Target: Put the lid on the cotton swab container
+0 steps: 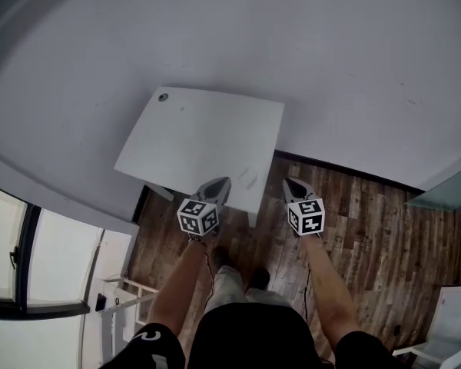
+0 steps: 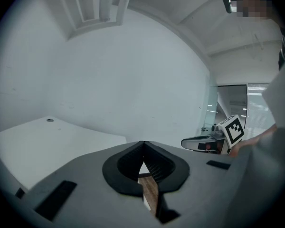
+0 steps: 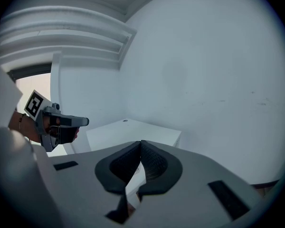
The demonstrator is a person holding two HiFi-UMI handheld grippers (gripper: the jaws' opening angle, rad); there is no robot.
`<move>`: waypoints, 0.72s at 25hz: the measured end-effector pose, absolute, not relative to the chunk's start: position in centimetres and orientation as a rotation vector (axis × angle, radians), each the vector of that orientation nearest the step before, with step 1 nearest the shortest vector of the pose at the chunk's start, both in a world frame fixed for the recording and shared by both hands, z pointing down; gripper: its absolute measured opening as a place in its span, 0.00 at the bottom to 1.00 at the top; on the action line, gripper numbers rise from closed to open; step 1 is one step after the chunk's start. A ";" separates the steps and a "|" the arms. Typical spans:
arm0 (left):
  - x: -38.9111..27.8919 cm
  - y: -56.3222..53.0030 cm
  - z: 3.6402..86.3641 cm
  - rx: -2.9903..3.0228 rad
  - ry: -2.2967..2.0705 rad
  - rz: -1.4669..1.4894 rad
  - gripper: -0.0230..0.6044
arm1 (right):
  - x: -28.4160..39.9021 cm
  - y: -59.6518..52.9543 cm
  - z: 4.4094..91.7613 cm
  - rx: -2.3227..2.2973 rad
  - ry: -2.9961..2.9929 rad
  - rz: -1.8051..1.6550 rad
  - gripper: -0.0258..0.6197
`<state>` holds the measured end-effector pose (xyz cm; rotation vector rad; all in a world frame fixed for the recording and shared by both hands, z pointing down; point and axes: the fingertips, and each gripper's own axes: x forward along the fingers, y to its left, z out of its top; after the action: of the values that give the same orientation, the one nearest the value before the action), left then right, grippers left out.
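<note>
Task not under way.

- Left gripper (image 1: 218, 185): jaws pressed together, nothing between them. It hangs over the near edge of the tabletop (image 1: 200, 137).
- Right gripper (image 1: 293, 184): jaws fully together, also empty. It is just off the tabletop's near right corner, over the wooden floor (image 1: 369, 229).
- Both grippers sit level with each other and apart, pointing towards the plain wall (image 1: 330, 52).

Where the task's things are: no lid or container can be picked out for certain. Two faint outlines (image 1: 248, 177) lie close to the near edge, towards the near right corner, between the two grippers. They may be clear plastic pieces, but they are too pale to name. The only other thing on the tabletop is a small round hole (image 1: 163, 96) at the far left corner.

Handling, as a judgement:
- A swab-box lid should be thin, light, smooth plastic. It is stiff enough to pinch but apt to slip or skate.
- Best taken across its rim, edge to edge, with light pressure.
- The container is probably just as light and would slide when the lid is pressed on, so the other gripper should steady its side wall.
- If they are clear plastic, the edges will be hard to judge. Go in slowly.
</note>
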<state>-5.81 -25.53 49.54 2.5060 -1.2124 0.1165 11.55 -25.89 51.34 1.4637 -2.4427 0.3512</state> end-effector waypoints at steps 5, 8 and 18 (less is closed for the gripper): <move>-6.2 -24.0 48.5 2.497 -1.266 0.093 0.08 | 11.8 -25.6 49.9 1.488 -2.454 0.348 0.06; -6.6 -23.2 48.3 2.486 -1.284 0.085 0.08 | 11.7 -25.4 49.2 1.478 -2.468 0.336 0.06; -7.3 -22.1 47.8 2.478 -1.299 0.100 0.08 | 11.4 -25.3 47.1 1.463 -2.525 0.315 0.06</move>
<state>-7.27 -22.09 47.79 2.4780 -1.2987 0.1000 11.38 -25.25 47.10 1.4634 -2.5245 0.3147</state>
